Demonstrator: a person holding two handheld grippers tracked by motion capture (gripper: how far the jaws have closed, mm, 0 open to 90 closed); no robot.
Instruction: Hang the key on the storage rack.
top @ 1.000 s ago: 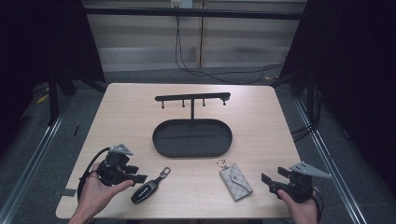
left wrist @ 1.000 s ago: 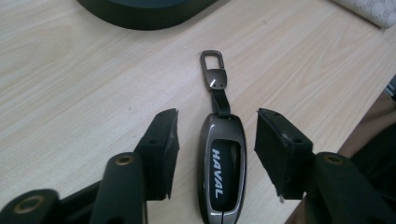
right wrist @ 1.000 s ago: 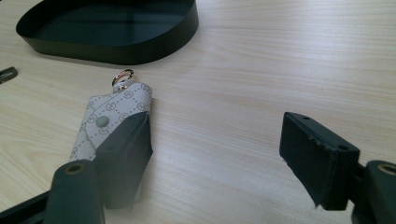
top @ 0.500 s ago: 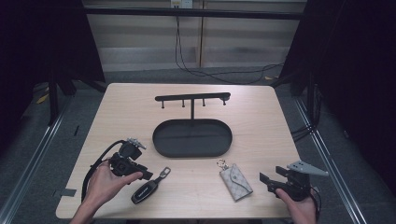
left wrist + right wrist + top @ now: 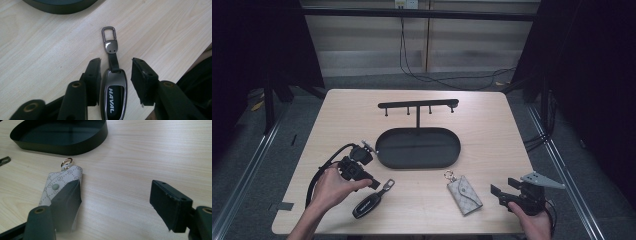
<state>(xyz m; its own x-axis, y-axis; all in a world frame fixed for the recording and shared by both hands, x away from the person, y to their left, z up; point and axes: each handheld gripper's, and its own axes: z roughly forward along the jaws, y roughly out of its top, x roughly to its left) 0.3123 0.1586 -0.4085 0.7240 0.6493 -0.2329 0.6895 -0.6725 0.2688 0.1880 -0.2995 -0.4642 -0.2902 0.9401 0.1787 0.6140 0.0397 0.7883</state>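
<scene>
Since the earlier frames, left gripper (image 5: pixel 373 183) has travelled from the table's near left edge toward the oval tray (image 5: pixel 418 149) and now stands over the car key (image 5: pixel 371 201). Right gripper (image 5: pixel 498 194) has held its place near the tray's right end, toward the person.

Left gripper: jaws apart, one on each side of the key's upper body (image 5: pixel 113 96), with a gap showing on both sides; nothing gripped. The key lies flat on the table (image 5: pixel 492 130), just on the person's side of the tray's left end, its strap and metal clip (image 5: pixel 109 40) pointing toward the tray.

Right gripper: jaws wide apart, holding nothing. The patterned key pouch (image 5: pixel 61 185) lies flat between key and right gripper, its ring toward the tray (image 5: pixel 62 137); whether the jaw in front of it touches it cannot be told.
</scene>
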